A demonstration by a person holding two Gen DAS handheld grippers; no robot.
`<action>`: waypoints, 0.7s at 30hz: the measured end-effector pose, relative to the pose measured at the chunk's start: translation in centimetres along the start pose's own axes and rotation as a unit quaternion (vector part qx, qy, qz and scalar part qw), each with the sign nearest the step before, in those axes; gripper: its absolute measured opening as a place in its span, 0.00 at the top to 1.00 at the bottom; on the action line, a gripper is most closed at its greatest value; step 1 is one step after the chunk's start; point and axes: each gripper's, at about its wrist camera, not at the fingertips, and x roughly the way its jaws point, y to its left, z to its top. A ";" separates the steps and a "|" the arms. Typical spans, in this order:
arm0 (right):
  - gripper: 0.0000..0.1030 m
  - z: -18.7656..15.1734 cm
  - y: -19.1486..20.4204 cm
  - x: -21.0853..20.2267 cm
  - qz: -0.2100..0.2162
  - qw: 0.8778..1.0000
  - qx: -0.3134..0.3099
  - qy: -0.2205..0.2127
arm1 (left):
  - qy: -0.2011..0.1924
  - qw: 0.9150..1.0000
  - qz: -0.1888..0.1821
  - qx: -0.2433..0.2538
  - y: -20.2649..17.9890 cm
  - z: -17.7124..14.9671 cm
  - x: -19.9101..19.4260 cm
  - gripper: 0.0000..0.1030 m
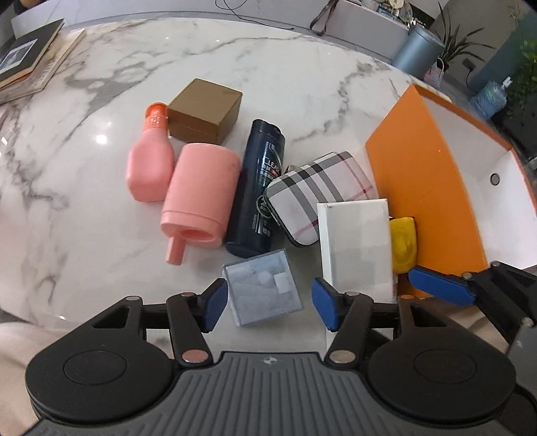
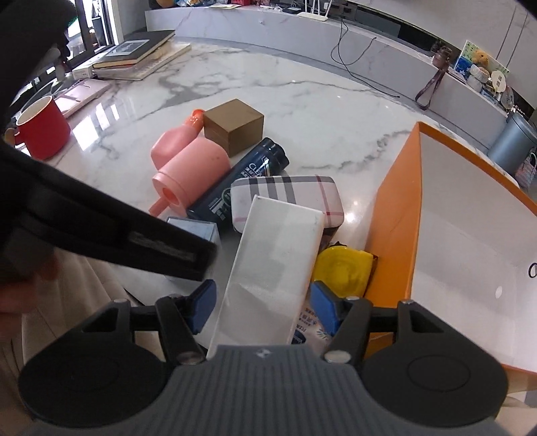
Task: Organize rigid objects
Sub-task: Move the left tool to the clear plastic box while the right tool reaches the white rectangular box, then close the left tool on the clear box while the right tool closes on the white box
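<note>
Two pink bottles (image 1: 149, 161) lie ahead of the left claw (image 1: 272, 303), which gapes around one clear box (image 1: 263, 288); the right claw (image 2: 263, 310) spreads around one white box (image 2: 272, 268), untouching.

Table: white marble top (image 2: 302, 100) with grey veins, glossy, bright glare spots.
Far side: long grey-white marble ledge (image 2: 369, 43) behind the table, black cable (image 2: 345, 50) trailing down it.
Left corner: stacked books (image 2: 141, 53), red mug (image 2: 43, 127) near the edge.
Right: grey cylindrical bin (image 1: 418, 50), potted plant (image 1: 459, 37) beside it.
Light: daylight from window (image 2: 97, 23), upper left.
</note>
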 end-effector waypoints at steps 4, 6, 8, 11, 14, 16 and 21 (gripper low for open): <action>0.39 0.1 0.3 0.2 -0.006 1.000 -0.008 0.000 | 0.005 1.000 0.010 0.004 -0.3 0.1 1.0 0.33; 0.39 0.3 0.5 0.4 -0.004 1.000 -0.010 0.004 | 0.017 1.000 0.016 0.015 -0.4 0.1 1.4 0.40; 0.39 0.5 0.8 0.5 -0.002 1.000 -0.016 0.008 | 0.021 1.000 0.010 0.021 -0.4 0.1 1.4 0.43; 0.38 0.9 1.2 1.2 -0.013 0.999 -0.035 0.033 | 0.026 0.999 0.021 0.042 -0.3 0.1 1.2 0.44; 0.36 1.7 0.9 2.2 -0.008 0.997 -0.040 0.071 | 0.031 0.997 0.037 0.059 0.2 0.5 1.1 0.45; 0.34 2.3 0.8 2.9 -0.006 0.995 -0.040 0.096 | 0.032 0.997 0.047 0.059 0.9 0.6 1.0 0.46; 0.32 3.2 0.8 4.7 -0.008 0.990 -0.034 0.140 | 0.025 0.998 0.041 0.051 1.5 0.5 0.9 0.46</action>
